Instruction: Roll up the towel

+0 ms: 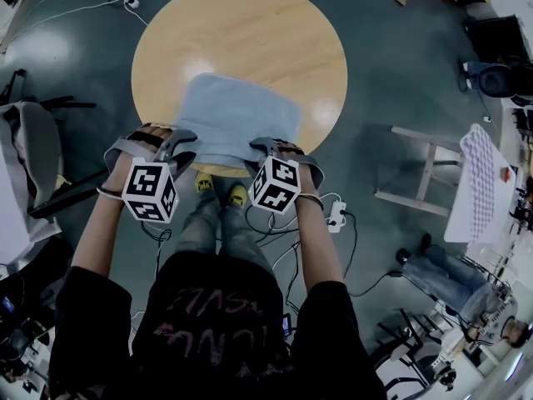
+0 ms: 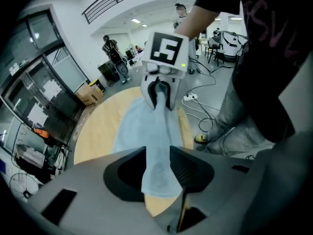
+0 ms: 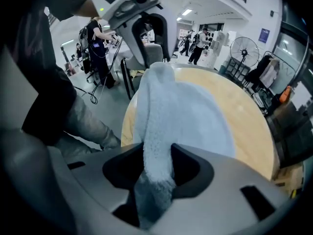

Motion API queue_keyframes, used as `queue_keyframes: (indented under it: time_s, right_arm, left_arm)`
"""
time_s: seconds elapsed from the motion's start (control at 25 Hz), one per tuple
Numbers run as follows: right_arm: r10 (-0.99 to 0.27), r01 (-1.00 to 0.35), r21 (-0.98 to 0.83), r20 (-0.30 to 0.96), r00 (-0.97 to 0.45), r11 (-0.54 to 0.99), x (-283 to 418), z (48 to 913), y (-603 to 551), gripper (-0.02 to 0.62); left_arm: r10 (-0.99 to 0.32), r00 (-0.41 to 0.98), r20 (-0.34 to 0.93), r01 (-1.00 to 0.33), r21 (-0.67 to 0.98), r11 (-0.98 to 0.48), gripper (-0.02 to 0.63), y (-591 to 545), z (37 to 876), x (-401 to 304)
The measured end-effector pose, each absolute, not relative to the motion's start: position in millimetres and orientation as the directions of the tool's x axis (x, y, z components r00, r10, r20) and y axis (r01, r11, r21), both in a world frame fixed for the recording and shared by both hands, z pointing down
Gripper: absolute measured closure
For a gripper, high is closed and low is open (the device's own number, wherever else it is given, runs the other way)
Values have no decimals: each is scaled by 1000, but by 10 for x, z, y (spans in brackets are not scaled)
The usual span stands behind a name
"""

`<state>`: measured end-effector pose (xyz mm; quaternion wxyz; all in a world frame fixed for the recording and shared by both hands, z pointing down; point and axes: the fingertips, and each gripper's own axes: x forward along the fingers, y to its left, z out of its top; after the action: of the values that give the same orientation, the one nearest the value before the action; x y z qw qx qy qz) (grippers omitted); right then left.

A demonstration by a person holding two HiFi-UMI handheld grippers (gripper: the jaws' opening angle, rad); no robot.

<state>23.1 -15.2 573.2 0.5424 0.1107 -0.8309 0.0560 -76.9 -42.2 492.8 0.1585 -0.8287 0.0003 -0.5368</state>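
Note:
A light blue towel lies on the round wooden table, with its near edge at the table's front rim. My left gripper is at the towel's near left corner and my right gripper at its near right corner. In the left gripper view a bunched fold of the towel fills the gap between the jaws, which are shut on it. In the right gripper view a thick fold of the towel is pinched the same way. The towel's near edge stretches between the two grippers, lifted off the table.
The person's yellow shoes stand just under the table's near edge. A white power strip and cables lie on the floor at the right. A wooden stool stands further right, and a chair at the left.

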Motion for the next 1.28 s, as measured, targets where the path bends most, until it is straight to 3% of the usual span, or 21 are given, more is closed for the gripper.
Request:
queue_keyframes:
  time_s: [0.28,0.4,0.56,0.68,0.88,1.12,1.28]
  right_arm:
    - [-134,-232,41,906,-402,972,221,5666,-168,421]
    - [-258,-205,187,874,-413,961,232,5454,-206,365]
    - [-417,-241,344,805,-423,908,304,5130,-128,371]
    - [-449,-224,390,812,-374,893,360,5208,-81,365]
    - [-414,-245,348,855,-313,905,369,5561,-233,345]
    - [-332,-260,253,884,-328,932,346,5694,-235,371]
    - [-284,-257,203,899,-334,945,368,5716,-246,370]
  left_arm:
    - [-230,345,910,272,-331,-904,445,-266,5312,-674]
    - [-250,329,911,264,-343,-902,445,-420,5393,-658]
    - [-234,351,907,197,-316,-928,452,-555,5367,-609]
    - [-250,357,900,172,-326,-930,467,-676,5339,-606]
    - [-278,362,890,181,-360,-915,474,-733,5310,-586]
    - [-350,410,842,209,-460,-863,480,-545,4957,-558]
    - [-348,363,865,250,-450,-857,480,-497,5092,-525]
